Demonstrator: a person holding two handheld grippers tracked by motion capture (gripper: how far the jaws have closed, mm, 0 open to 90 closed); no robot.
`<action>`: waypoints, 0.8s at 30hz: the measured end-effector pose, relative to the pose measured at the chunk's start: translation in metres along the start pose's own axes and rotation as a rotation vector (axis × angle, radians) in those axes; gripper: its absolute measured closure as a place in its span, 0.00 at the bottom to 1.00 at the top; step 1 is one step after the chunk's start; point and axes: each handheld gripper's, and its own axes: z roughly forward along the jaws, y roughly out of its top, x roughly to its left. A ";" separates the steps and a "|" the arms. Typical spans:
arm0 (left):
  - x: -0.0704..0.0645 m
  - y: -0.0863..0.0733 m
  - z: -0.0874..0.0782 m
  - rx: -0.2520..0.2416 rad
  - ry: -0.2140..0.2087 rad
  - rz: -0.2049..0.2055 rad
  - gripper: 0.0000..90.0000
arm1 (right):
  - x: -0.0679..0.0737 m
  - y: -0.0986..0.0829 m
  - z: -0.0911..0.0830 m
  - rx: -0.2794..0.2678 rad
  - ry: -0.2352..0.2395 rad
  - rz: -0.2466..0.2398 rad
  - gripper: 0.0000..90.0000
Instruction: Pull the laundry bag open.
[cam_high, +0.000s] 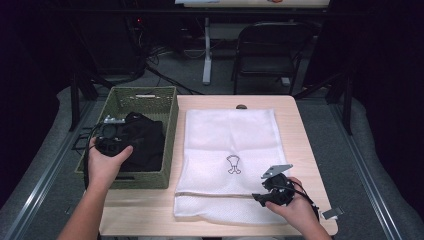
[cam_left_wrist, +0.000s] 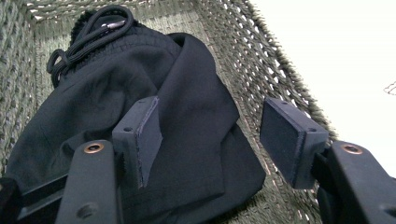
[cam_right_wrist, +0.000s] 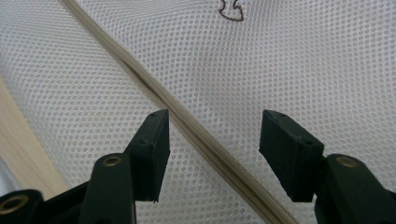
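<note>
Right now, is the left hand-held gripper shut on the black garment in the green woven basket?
No, the left hand-held gripper stands open, its two pads apart above the black garment lying in the green woven basket.

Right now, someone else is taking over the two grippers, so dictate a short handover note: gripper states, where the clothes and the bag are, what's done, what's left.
Left gripper: open, jaws over the black garment in the green woven basket; holding nothing.
Right gripper: open, jaws either side of the zipper seam of the white mesh laundry bag, which lies flat on the table.
Done: nothing grasped or moved.
Left, likely: open the bag, lift the garment out and put it inside.
</note>
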 end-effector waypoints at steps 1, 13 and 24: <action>0.001 0.001 0.002 0.009 0.003 -0.002 0.43 | 0.000 0.000 0.000 -0.001 0.000 0.001 0.47; 0.014 0.013 0.017 0.062 0.040 -0.028 0.39 | -0.001 -0.001 0.001 -0.001 -0.003 0.007 0.46; 0.028 0.018 0.037 0.116 0.050 -0.035 0.37 | -0.003 -0.002 0.002 -0.003 0.000 0.010 0.45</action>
